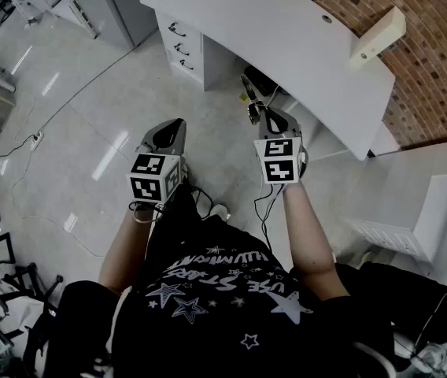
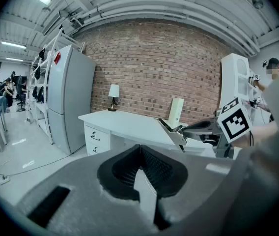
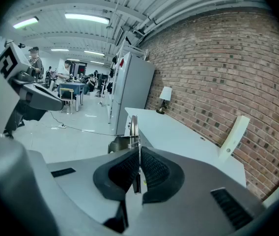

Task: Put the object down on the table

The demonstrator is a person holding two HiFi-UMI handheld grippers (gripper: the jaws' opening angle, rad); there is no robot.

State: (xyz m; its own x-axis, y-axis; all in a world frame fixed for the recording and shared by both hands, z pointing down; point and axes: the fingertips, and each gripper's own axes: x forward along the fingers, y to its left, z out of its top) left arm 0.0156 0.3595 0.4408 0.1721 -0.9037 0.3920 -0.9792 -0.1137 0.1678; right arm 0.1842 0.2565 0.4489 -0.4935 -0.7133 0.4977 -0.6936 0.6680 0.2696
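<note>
My right gripper (image 1: 267, 119) is shut on a thin flat metal object (image 1: 249, 93), which sticks forward out of its jaws. In the right gripper view the metal object (image 3: 134, 127) shows edge-on, pinched between the black pads. It hangs in the air in front of the white table (image 1: 286, 38), whose near edge lies just beyond it. My left gripper (image 1: 176, 126) is level with the right one, over the floor, and is shut with nothing between its jaws. The left gripper view shows the right gripper (image 2: 186, 132) and the metal object (image 2: 171, 131) at the right.
A tall cream box (image 1: 377, 34) stands on the table's far right end, and a small lamp (image 2: 114, 91) at its far left. Drawers (image 1: 182, 47) are under the left end. A grey fridge (image 2: 66, 97) stands left of the table. Cables (image 1: 19, 164) lie on the floor.
</note>
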